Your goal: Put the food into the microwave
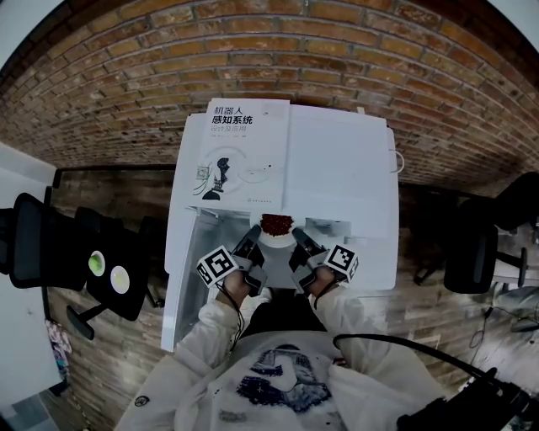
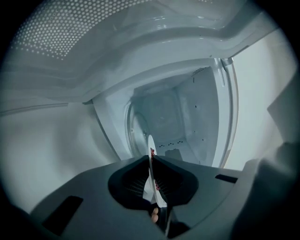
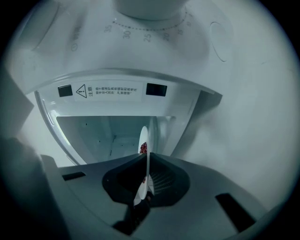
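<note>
A white plate (image 1: 276, 240) with dark red food (image 1: 276, 224) hangs at the mouth of the white microwave (image 1: 341, 181). My left gripper (image 1: 251, 252) is shut on the plate's left rim and my right gripper (image 1: 303, 251) on its right rim. In the left gripper view the plate (image 2: 151, 152) stands edge-on between the jaws of the left gripper (image 2: 151, 161), with the cavity (image 2: 180, 117) ahead. The right gripper view shows the plate (image 3: 144, 140) pinched by the right gripper (image 3: 147, 161) before the cavity (image 3: 103, 131).
The microwave door (image 1: 181, 282) swings open to the left; its perforated window (image 2: 70, 33) is close by my left gripper. A book (image 1: 242, 151) lies on the microwave. The dial (image 3: 150, 9) is above the right gripper. Office chairs (image 1: 50, 244) stand left and right.
</note>
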The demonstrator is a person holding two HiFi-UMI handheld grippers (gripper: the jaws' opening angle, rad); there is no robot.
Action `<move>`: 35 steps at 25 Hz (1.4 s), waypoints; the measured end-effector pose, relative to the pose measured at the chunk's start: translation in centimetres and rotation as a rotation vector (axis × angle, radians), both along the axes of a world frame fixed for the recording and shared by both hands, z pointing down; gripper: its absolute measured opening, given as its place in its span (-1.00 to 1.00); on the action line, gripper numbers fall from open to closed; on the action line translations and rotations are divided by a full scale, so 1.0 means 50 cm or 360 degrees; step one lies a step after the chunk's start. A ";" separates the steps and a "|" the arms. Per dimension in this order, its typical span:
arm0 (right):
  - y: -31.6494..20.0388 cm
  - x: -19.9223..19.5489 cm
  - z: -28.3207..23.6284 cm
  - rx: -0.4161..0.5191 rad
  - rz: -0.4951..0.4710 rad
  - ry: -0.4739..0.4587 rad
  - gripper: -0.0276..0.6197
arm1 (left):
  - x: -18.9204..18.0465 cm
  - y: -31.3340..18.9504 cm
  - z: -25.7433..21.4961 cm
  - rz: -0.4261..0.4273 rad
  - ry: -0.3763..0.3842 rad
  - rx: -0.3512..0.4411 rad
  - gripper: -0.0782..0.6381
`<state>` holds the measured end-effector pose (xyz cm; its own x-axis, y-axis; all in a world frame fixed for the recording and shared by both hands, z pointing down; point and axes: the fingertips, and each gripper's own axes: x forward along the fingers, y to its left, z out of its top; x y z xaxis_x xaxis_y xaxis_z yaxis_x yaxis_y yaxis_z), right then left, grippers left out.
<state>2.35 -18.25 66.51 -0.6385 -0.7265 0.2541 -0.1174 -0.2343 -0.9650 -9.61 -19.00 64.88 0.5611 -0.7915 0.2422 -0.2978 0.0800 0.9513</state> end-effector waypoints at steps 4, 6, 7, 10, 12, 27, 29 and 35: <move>-0.013 -0.005 0.011 -0.0017 0.0008 -0.0001 -0.85 | -0.006 -0.012 0.012 -0.0005 -0.0006 -0.0022 -0.69; -0.020 -0.009 0.014 -0.0019 0.0011 0.0000 -0.85 | -0.010 -0.019 0.018 -0.0013 -0.0004 -0.0032 -0.69; -0.024 -0.010 0.015 -0.0018 0.0014 -0.0001 -0.85 | -0.011 -0.022 0.019 -0.0017 0.0000 -0.0034 -0.70; -0.033 -0.010 0.019 -0.0032 0.0028 0.0011 -0.85 | -0.011 -0.034 0.022 -0.0020 -0.0004 -0.0036 -0.70; -0.035 -0.009 0.024 -0.0037 0.0038 0.0015 -0.85 | -0.010 -0.039 0.026 -0.0019 -0.0008 -0.0045 -0.70; -0.042 -0.011 0.035 -0.0055 0.0069 0.0041 -0.85 | -0.010 -0.043 0.048 0.0024 -0.0105 -0.0077 -0.69; -0.043 -0.013 0.036 -0.0058 0.0068 0.0046 -0.85 | -0.010 -0.041 0.047 0.0043 -0.0145 -0.0073 -0.69; -0.047 -0.014 0.037 -0.0059 0.0061 0.0051 -0.85 | -0.005 -0.012 0.041 0.0071 -0.0128 -0.0091 -0.69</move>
